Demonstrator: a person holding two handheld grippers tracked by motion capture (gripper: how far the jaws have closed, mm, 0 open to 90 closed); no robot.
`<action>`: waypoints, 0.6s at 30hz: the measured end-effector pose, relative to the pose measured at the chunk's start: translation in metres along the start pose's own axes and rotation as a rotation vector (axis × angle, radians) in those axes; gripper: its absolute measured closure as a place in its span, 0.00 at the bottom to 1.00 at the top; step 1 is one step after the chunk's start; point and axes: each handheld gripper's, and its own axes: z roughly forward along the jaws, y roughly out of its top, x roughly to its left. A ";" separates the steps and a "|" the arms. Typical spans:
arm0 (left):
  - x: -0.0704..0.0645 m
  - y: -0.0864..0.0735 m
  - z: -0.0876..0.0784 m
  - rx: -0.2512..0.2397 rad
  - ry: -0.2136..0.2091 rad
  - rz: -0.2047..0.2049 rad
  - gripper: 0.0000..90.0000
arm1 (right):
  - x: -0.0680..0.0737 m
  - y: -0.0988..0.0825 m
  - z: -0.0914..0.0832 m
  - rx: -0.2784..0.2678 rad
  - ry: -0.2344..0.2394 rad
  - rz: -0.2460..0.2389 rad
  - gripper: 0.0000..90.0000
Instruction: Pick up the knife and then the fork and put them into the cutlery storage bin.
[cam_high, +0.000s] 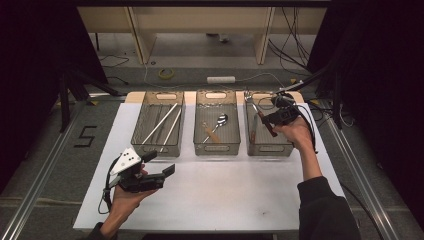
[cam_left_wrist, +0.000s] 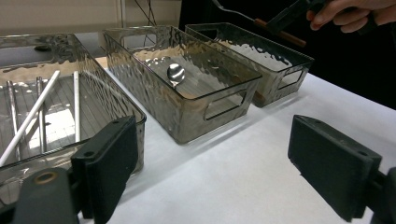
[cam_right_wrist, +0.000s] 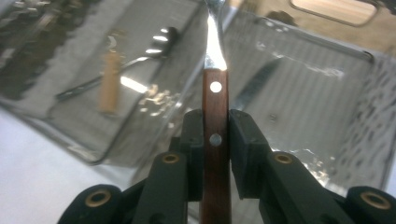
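Three clear plastic bins with a rippled, ribbed texture and cut-out handles, set in a row on a white sheet over the table (cam_high: 210, 200).

Left bin (cam_high: 158, 122): long, thin white and metal sticks (cam_high: 165, 122) lying lengthwise.

Middle bin (cam_high: 216, 122): a shiny metal spoon (cam_high: 220, 121) with a round bowl, beside a utensil with a pale wooden handle (cam_high: 212, 133).

Right bin (cam_high: 267, 130): a dark, slim utensil (cam_right_wrist: 254, 86) lying on its floor, seen through the wall in the right gripper view.

Fork (cam_right_wrist: 215, 93): flat reddish-brown wooden handle with two bright rivets, narrowing into a polished steel neck; the tines appear in the high view above the bin's far end.

Right gripper (cam_right_wrist: 215, 123): black padded jaws pressed in on the fork's handle from both sides, pinching it. The fork runs straight out between the pads and hangs over the right bin, above it rather than inside.

Left gripper (cam_left_wrist: 212, 163): blocky black pads spread wide, nothing between them, held over the white sheet just in front of the left and middle bins, well apart from the fork.
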 end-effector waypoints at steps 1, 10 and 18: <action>0.000 0.000 0.000 -0.002 0.000 0.000 0.17 | -0.001 0.000 0.002 0.007 -0.006 0.014 0.86; 0.000 0.000 0.000 0.000 0.001 0.000 0.17 | -0.008 0.002 0.012 0.027 -0.056 0.045 0.86; -0.001 0.000 0.000 0.001 0.000 0.000 0.18 | -0.006 0.005 0.021 0.040 -0.075 0.061 0.86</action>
